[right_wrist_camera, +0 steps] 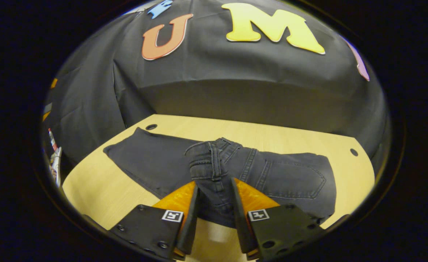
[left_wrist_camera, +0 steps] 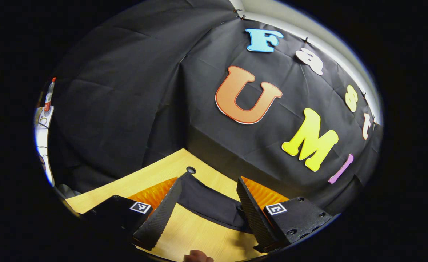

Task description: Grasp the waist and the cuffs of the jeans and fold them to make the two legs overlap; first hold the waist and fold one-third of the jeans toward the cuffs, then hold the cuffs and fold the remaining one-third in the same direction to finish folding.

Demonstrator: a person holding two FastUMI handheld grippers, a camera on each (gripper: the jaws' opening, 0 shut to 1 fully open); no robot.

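In the right gripper view, the right tool (right_wrist_camera: pixel 214 203) was seen low in the foreground, its two fingers (right_wrist_camera: pixel 191 214) pinched against a bunched fold of the dark grey denim jeans (right_wrist_camera: pixel 290 174) at the waistband. The gathered waist (right_wrist_camera: pixel 208 160) was lifted into a ridge between the fingers, belt loops and seams visible on it. Beyond the tool, the jeans were spread flat across the pale wooden table (right_wrist_camera: pixel 97 189), the legs laid one over the other and stretched away to the left, a back pocket shown to the right. A small round hole (right_wrist_camera: pixel 151 127) was noted in the table beside the far leg end.

In the left gripper view, the left tool (left_wrist_camera: pixel 208 214) was held spread, its fingers (left_wrist_camera: pixel 161 214) well apart above the table (left_wrist_camera: pixel 199 233). A dark strip of the jeans (left_wrist_camera: pixel 210 203) was seen lying between them; whether either finger touched it could not be told. A fingertip (left_wrist_camera: pixel 197 257) was glimpsed at the bottom edge. Behind everything, the black cloth wall (left_wrist_camera: pixel 126 102) was hung.
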